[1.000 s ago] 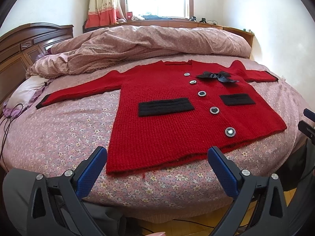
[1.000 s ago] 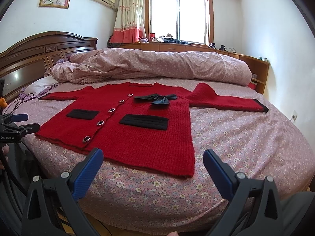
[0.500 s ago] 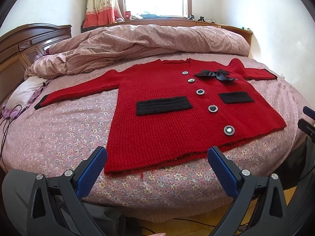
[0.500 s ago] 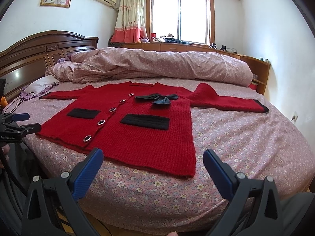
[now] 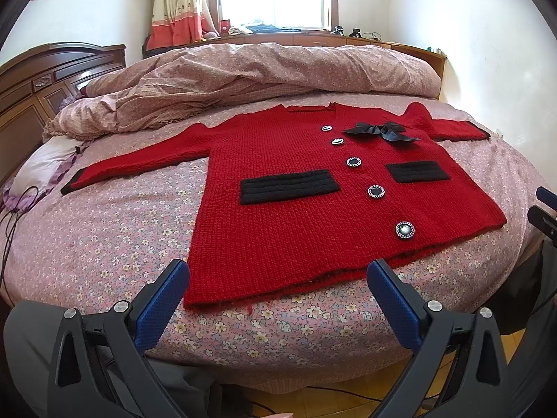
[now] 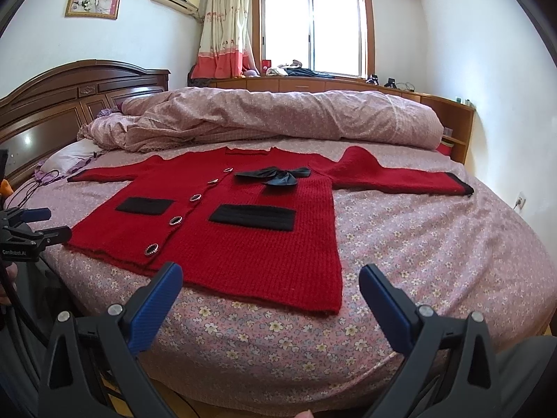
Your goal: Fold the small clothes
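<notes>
A small red knit cardigan (image 5: 296,216) with black pockets, a black bow and round buttons lies flat and buttoned on the bed, both sleeves spread out. It also shows in the right wrist view (image 6: 243,230). My left gripper (image 5: 278,299) is open and empty, just short of the hem at the bed's front edge. My right gripper (image 6: 271,296) is open and empty, near the hem's right corner. The left gripper shows at the left edge of the right wrist view (image 6: 31,226).
A rumpled pink floral duvet (image 6: 278,118) lies across the back of the bed. The wooden headboard (image 6: 69,97) is at the left, with a pillow (image 5: 38,170) and a cable (image 5: 14,209) beside it. A wooden shelf (image 6: 452,122) stands at the back right.
Both grippers have risen slightly and tilted, so the cardigan sits a little lower in both views. The cardigan has not moved. Both stay open.
</notes>
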`<state>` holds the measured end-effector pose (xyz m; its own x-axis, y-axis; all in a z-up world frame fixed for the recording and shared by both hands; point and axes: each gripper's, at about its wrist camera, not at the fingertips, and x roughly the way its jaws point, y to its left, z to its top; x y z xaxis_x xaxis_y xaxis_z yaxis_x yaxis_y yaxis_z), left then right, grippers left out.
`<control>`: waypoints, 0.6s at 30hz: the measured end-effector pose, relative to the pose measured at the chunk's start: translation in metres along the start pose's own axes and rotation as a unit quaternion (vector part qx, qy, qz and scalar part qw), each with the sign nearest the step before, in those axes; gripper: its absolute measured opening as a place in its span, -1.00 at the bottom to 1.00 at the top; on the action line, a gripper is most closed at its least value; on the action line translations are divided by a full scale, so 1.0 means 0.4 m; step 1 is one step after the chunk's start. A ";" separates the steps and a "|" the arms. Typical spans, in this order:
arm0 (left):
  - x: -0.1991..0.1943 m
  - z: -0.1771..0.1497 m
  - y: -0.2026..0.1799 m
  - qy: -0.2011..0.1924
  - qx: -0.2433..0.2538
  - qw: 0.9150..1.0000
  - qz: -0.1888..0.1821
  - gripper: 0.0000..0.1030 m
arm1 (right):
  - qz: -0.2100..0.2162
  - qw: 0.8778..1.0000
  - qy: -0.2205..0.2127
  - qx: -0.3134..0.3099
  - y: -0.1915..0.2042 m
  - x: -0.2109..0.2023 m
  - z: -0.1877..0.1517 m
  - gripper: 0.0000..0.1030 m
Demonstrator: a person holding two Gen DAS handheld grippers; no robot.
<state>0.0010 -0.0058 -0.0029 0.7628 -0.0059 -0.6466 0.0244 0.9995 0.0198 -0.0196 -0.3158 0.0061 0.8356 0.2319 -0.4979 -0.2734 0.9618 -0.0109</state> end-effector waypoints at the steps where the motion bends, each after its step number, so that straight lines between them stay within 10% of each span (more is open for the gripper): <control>1: 0.000 0.000 0.001 0.000 -0.001 1.000 -0.001 0.92 | 0.000 1.000 0.001 0.000 0.000 0.000 0.000 1.00; 18: -0.001 0.001 -0.001 0.000 -0.001 1.000 0.000 0.92 | 0.000 1.000 0.002 -0.006 0.008 0.001 0.003 1.00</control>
<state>0.0009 -0.0060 -0.0023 0.7624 -0.0058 -0.6470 0.0225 0.9996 0.0176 -0.0194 -0.3126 0.0067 0.8332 0.2315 -0.5022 -0.2790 0.9601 -0.0203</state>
